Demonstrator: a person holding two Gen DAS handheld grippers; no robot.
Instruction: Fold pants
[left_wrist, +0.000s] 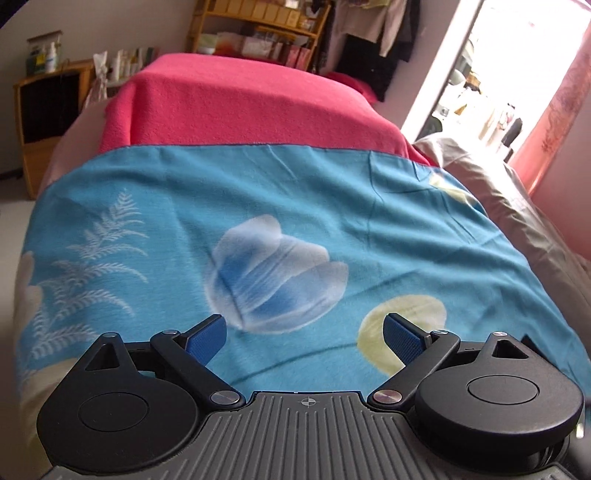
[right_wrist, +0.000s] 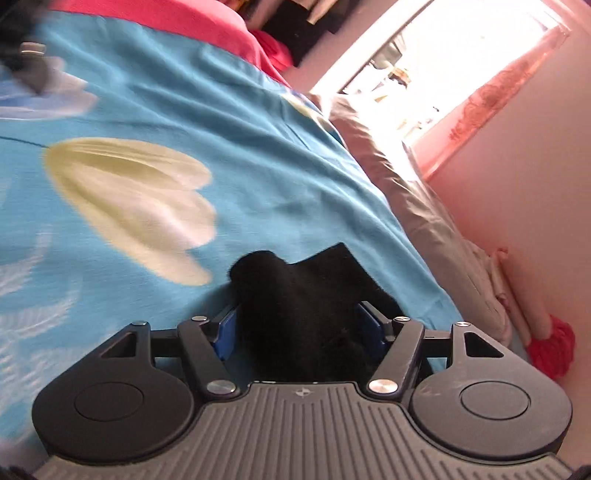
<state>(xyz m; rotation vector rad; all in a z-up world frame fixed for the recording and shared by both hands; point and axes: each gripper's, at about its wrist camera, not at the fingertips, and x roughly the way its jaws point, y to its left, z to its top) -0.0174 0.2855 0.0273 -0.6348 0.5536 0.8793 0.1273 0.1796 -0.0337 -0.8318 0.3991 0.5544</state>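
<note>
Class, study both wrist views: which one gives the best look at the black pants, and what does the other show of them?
The right wrist view: the black pants fill the space between the right gripper fingers, bunched over the blue blanket. The left wrist view shows only a dark scrap at its right edge, possibly the pants.

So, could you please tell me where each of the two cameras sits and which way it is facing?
Left wrist: on the left gripper, looking along its spread, empty fingers over the blue floral blanket toward the pink blanket and shelves.
Right wrist: on the right gripper, low over the bed, fingers either side of the black pants, facing the bright doorway.
Shared: both blankets and the doorway.
</note>
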